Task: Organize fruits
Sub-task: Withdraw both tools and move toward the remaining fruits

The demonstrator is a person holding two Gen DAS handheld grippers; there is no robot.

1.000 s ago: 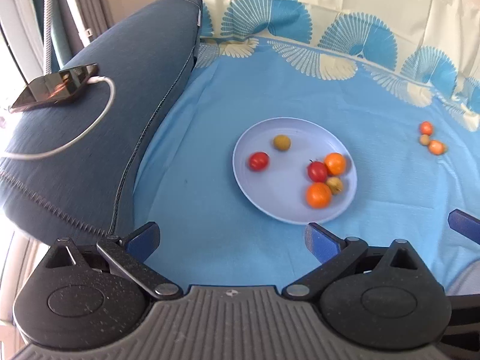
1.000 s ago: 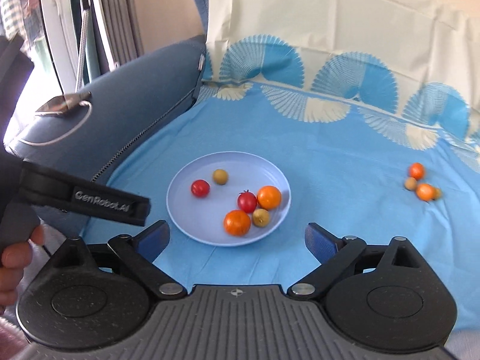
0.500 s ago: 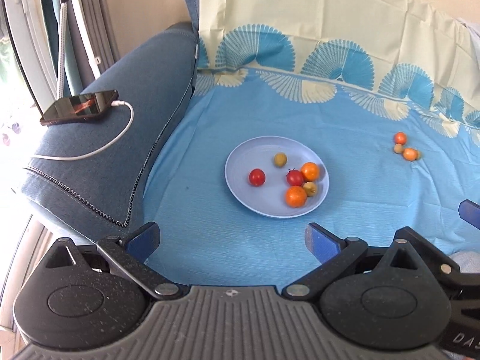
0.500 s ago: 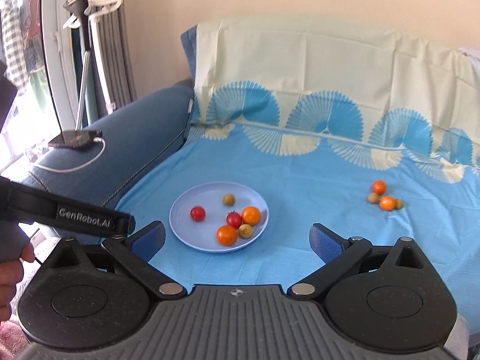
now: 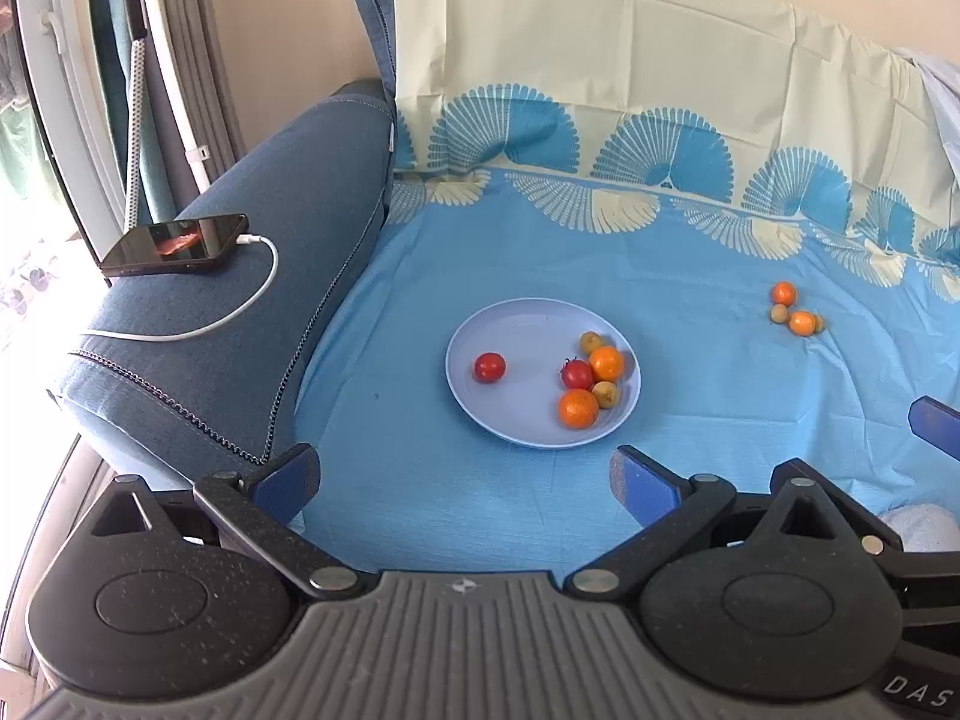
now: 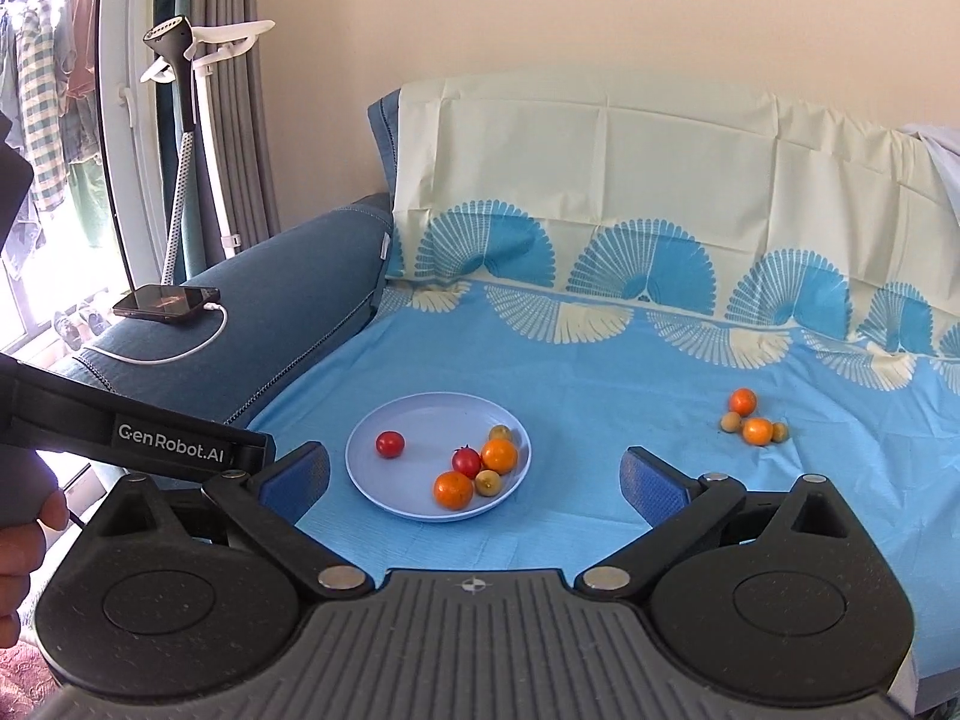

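Bright daylight from left window, overexposed; fisheye edges bent, sharp.

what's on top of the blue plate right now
On the plate lie six small fruits: a lone red one on its left, and a cluster on its right of a second red one, two orange ones and two yellowish ones. Nothing covers them.

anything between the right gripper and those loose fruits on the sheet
Nothing visible. The right gripper is open and empty, and only bare blue sheet lies between it and the loose fruits. The plate sits off to the left.
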